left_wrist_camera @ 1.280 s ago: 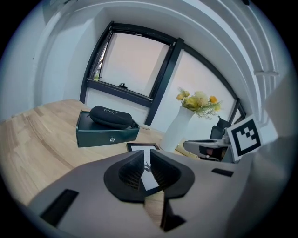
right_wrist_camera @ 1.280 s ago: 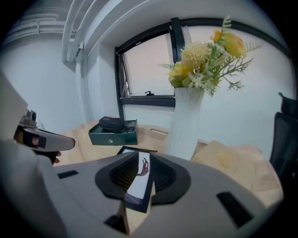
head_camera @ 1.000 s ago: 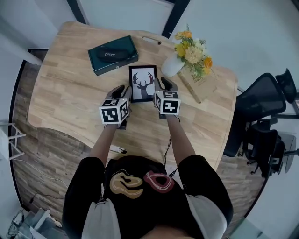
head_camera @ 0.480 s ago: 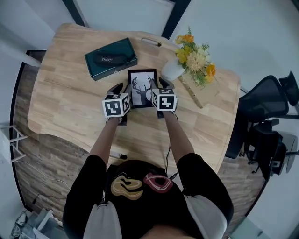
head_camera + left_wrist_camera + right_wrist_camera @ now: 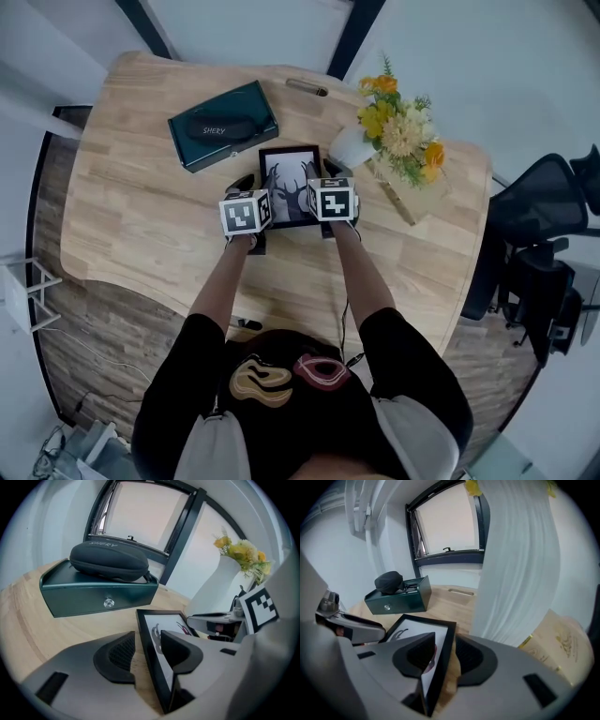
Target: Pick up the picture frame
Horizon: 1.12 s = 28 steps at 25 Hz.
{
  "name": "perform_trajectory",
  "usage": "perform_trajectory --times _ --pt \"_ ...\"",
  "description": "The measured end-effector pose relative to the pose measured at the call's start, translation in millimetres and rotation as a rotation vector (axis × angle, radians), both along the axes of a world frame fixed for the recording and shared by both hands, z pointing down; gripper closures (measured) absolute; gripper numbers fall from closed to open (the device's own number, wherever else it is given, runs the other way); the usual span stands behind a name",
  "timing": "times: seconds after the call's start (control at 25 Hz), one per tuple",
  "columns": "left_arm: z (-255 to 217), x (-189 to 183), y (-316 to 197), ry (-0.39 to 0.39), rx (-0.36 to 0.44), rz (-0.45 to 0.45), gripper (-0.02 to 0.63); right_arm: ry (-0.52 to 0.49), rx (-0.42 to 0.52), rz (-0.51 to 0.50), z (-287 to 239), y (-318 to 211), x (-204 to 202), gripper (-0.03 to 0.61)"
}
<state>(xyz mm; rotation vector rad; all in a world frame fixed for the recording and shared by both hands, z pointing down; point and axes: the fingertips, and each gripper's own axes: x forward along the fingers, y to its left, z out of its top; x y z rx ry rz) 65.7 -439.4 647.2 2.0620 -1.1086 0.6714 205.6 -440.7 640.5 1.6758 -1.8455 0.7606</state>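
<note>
The left gripper (image 5: pixel 147 645) has its jaws wide apart and they have just been opening. The left edge of the frame (image 5: pixel 161 644) runs between them: one jaw lies over the glass and the other stands outside the edge with bare table (image 5: pixel 28 620) showing in the gap, so nothing is pinched. The right gripper (image 5: pixel 443 654) is as wide and has also just opened. It straddles the frame's (image 5: pixel 440 660) right edge in the same way, with a gap on the outer side.

In the head view the left gripper (image 5: pixel 251 187) and right gripper (image 5: pixel 326 176) flank the frame (image 5: pixel 289 176), which sits mid-table between a green box (image 5: pixel 223 124) and a vase (image 5: pixel 349 147) of flowers.

A second ago both grippers were further back, beside the frame's near corners. They have since come in over its side edges, while the frame has kept its place.
</note>
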Motion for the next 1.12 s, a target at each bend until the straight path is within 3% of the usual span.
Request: perform_trajectory --times 0.68,1.12 --pt "18.9 -2.9 -11.1 -0.072 -0.073 0.003 0.445 -0.058 -0.055 0.017 17.6 -8.3 -3.4 0.439" --pt "19.1 -4.5 -12.3 -0.079 -0.08 -0.033 0.445 -0.105 -0.078 0.029 18.8 -9.6 -3.9 0.448"
